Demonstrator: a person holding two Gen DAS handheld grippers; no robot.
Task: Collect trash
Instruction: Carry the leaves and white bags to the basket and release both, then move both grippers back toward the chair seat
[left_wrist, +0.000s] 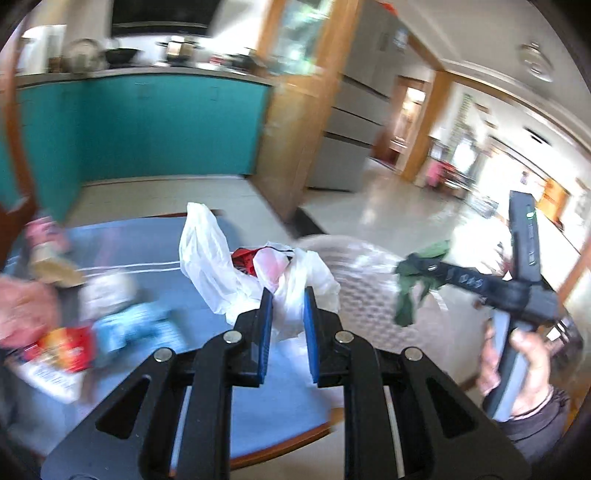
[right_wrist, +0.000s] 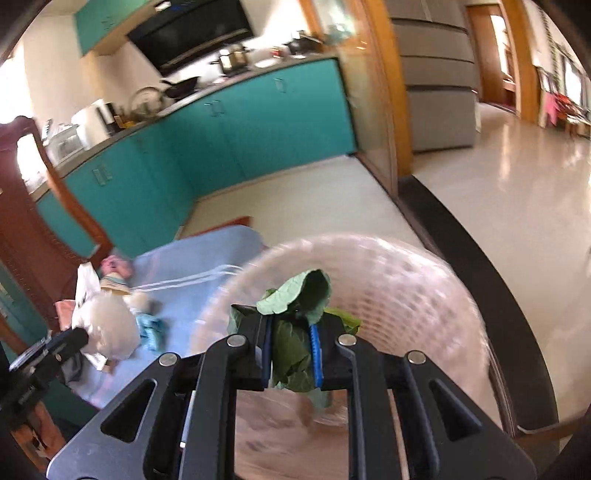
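Midway through the cleanup: the left gripper (left_wrist: 289, 314) clamped a white plastic bag (left_wrist: 236, 273), the right gripper (right_wrist: 291, 354) pinched a green leaf (right_wrist: 295, 332) above the wicker basket (right_wrist: 406, 295); wrappers (left_wrist: 70, 347) remained at nine o'clock on the blue-clothed table (left_wrist: 266, 402).

text: none legible | red/yellow packet (left_wrist: 66, 350) on table (left_wrist: 280, 413): print too blurred | white sheet (left_wrist: 51, 380) under it: lines unreadable | right gripper (left_wrist: 402, 267) arm markings: can't make out | right wrist view: nothing readable
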